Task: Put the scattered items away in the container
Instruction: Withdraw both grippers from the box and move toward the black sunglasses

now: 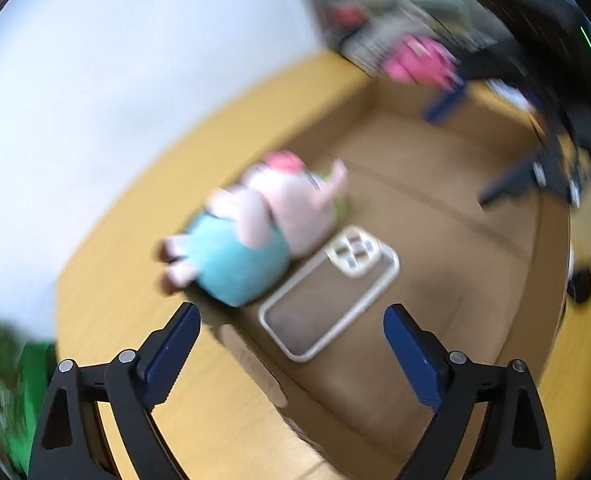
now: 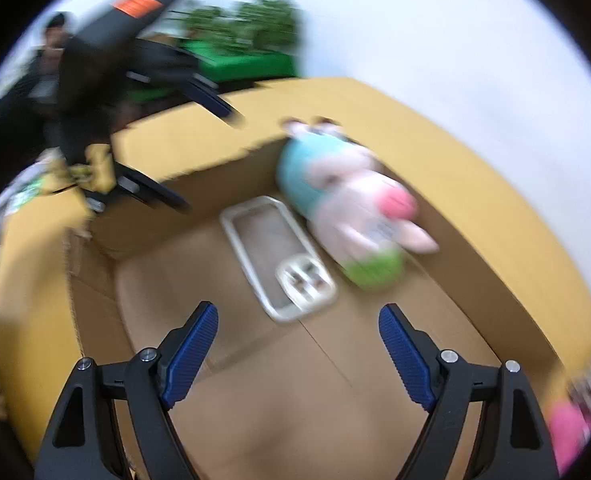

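Observation:
An open cardboard box [image 1: 435, 360] holds a plush pig toy [image 1: 255, 224] in pink and teal and a clear phone case [image 1: 331, 292] with a white rim, lying side by side. My left gripper [image 1: 291, 320] is open and empty, above the box's near edge. My right gripper [image 2: 297, 320] is open and empty over the box floor [image 2: 295, 400]. The plush [image 2: 347, 200] and case [image 2: 279, 256] lie just ahead of it. The left gripper also shows in the right wrist view [image 2: 203, 156], open, at the box's far left rim. The right gripper shows at the right of the left wrist view [image 1: 495, 136].
The box flaps [image 2: 475, 168] are yellow-tan. A pink object [image 1: 419, 60] and blurred packaging lie beyond the box's far corner. A green item with foliage [image 2: 247, 44] stands behind the box. White wall fills the background.

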